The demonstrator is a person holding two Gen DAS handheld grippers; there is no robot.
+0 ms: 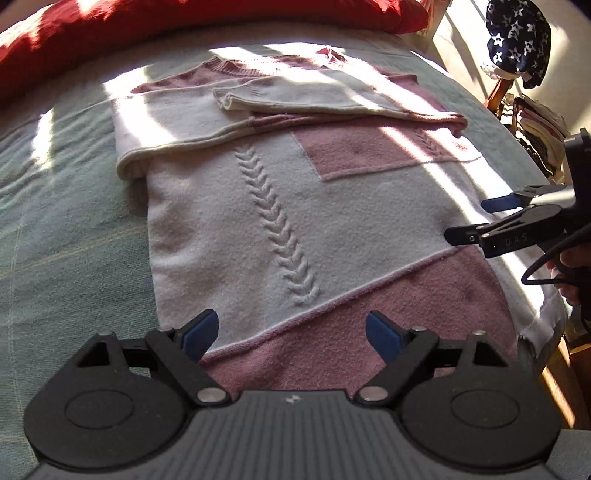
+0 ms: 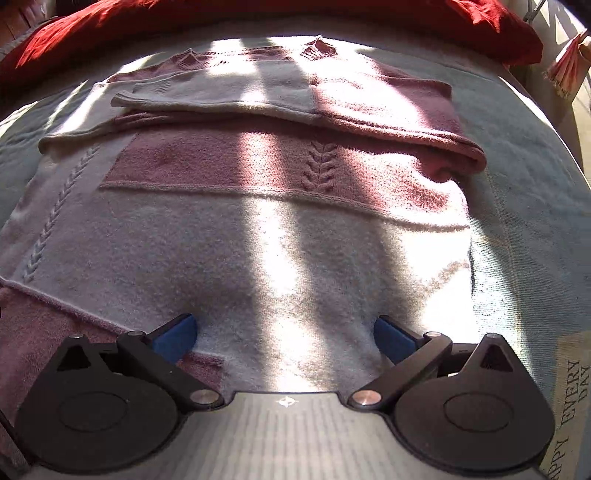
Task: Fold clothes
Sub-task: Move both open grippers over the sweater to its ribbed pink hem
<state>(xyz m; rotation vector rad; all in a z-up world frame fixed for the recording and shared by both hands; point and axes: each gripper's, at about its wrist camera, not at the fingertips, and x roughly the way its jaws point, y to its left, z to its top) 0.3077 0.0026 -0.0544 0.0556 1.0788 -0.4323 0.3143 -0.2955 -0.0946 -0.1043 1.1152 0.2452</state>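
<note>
A white and pink knit sweater [image 1: 258, 206] lies flat on a pale green bed cover [image 1: 66, 221], with both sleeves folded across its chest near the collar. My left gripper [image 1: 291, 330] is open and empty, just above the sweater's pink hem. My right gripper [image 2: 284, 338] is open and empty over the white lower part of the sweater [image 2: 236, 240]. The right gripper also shows in the left wrist view [image 1: 476, 218] at the sweater's right edge, jaws apart.
A red blanket [image 1: 184, 22] lies along the far edge of the bed. A dark star-patterned cloth [image 1: 517, 37] and a stack of folded clothes [image 1: 535, 125] are at the far right. The bed's right edge [image 1: 546, 332] drops to a wooden floor.
</note>
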